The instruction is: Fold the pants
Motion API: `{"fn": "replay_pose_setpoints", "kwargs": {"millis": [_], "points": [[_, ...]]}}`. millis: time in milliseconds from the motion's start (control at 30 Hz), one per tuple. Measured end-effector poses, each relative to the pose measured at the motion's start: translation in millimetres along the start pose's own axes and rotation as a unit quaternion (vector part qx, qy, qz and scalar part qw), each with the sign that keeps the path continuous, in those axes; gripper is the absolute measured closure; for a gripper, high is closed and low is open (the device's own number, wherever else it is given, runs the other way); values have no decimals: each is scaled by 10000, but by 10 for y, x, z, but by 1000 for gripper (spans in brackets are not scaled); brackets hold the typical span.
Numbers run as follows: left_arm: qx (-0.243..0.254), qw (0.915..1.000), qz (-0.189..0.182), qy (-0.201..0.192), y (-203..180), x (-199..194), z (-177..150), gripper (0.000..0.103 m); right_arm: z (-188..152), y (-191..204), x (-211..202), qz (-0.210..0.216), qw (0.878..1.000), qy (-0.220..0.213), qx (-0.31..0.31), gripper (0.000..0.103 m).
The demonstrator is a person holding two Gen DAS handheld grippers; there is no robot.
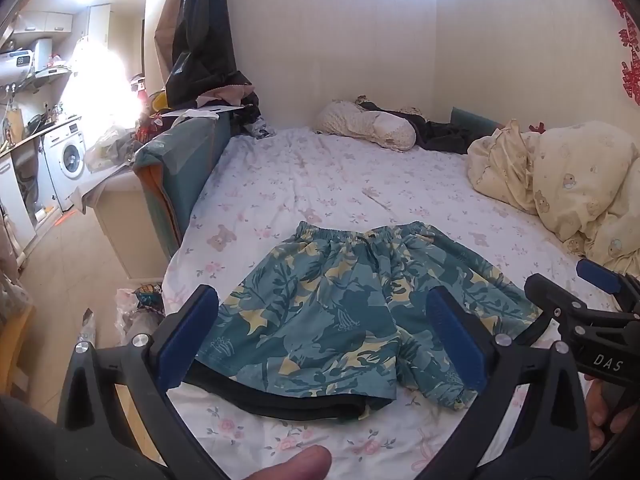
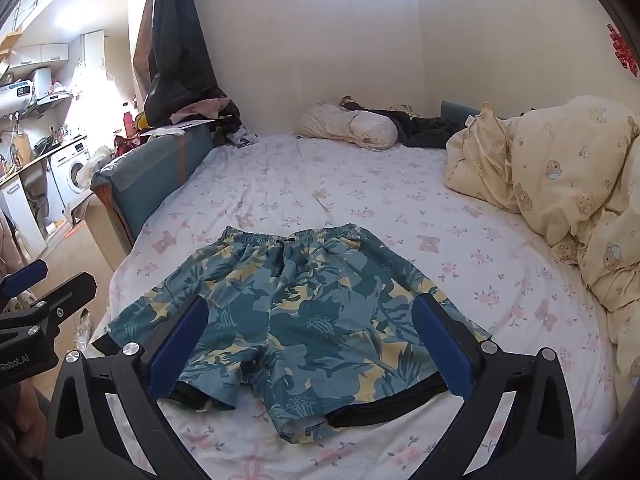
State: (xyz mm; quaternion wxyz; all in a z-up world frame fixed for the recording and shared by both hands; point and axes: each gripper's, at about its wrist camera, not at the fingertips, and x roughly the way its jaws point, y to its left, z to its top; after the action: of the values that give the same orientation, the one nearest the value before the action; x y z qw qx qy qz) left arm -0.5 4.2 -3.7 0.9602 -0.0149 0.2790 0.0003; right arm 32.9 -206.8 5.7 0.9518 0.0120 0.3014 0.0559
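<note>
A pair of blue-green floral shorts [image 1: 340, 308] lies flat on the bed, waistband away from me, leg hems near me with black lining showing at the hems. It also shows in the right wrist view [image 2: 304, 312]. My left gripper [image 1: 320, 340] is open and empty, hovering above the left leg. My right gripper [image 2: 308, 344] is open and empty, hovering above the right leg and crotch. The right gripper also shows at the right edge of the left wrist view [image 1: 576, 296]; the left gripper shows at the left edge of the right wrist view [image 2: 40, 292].
The bed sheet [image 2: 360, 192] is white with pink flowers. A cream duvet [image 2: 568, 184] is bunched at the right. A pillow [image 2: 348, 126] and dark clothes lie at the far end. A teal headboard [image 2: 156, 168] and the floor lie left.
</note>
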Motion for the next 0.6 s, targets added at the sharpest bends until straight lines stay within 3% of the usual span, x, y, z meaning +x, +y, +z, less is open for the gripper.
{"fn": "replay_pose_setpoints", "kwargs": {"millis": [600], "points": [[-2, 10000, -3, -16, -5, -4, -2, 1, -7, 12, 11, 7, 10000, 12, -15, 0]]}}
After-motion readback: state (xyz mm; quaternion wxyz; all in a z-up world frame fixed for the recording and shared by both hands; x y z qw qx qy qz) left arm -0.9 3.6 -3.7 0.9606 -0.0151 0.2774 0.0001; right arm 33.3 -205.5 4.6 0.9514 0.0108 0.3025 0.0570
